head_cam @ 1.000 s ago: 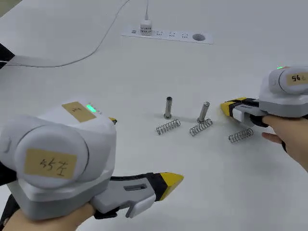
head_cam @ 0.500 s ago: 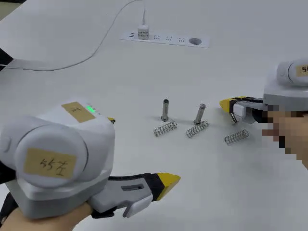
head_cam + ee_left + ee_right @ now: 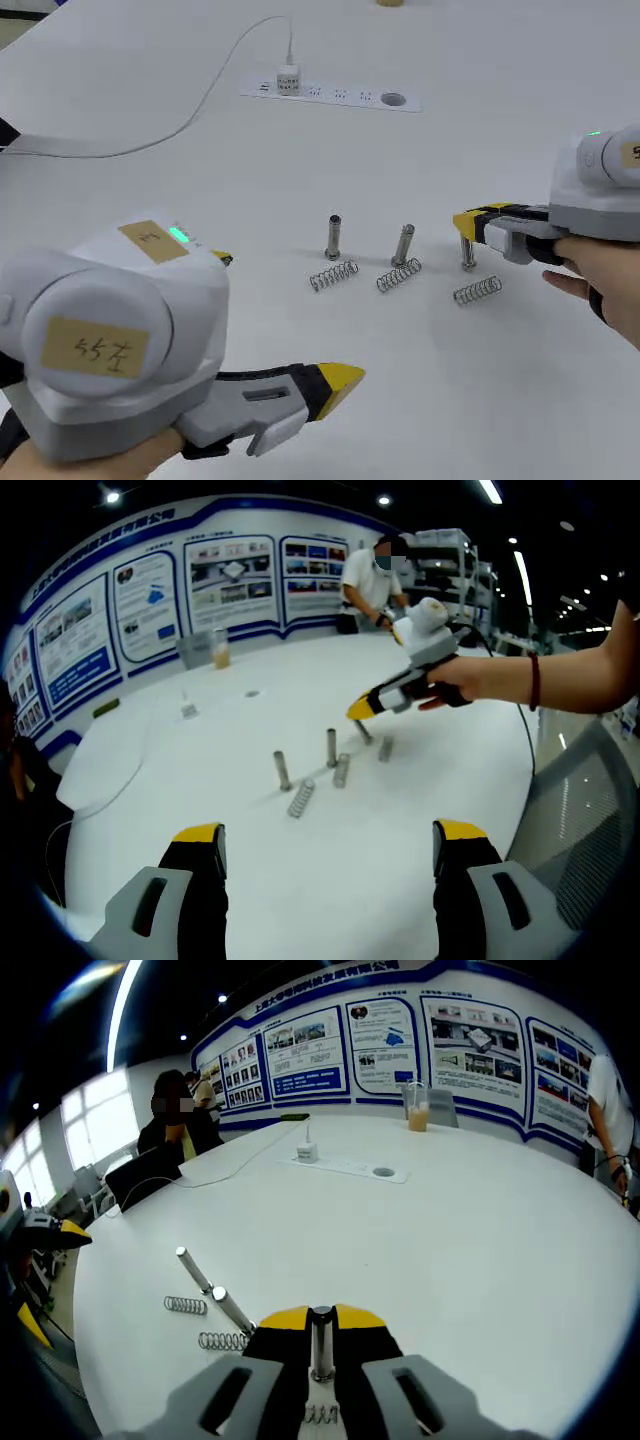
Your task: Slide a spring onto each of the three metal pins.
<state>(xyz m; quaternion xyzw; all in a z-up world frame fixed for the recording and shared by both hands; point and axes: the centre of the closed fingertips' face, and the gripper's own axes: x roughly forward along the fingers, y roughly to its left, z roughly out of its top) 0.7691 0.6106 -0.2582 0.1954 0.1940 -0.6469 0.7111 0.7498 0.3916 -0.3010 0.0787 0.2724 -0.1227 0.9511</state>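
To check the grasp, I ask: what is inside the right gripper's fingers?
A metal pin stands clamped between the right gripper's yellow-tipped fingers. A spring lies just below it. The fingers cover the pin's flanks, so the contact spots cannot be seen.

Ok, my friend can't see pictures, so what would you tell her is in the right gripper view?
The right gripper has its yellow-tipped jaws closed on an upright metal pin on a white table. To the left, two more pins stand, each with a spring lying beside it, and a white power strip lies farther back.
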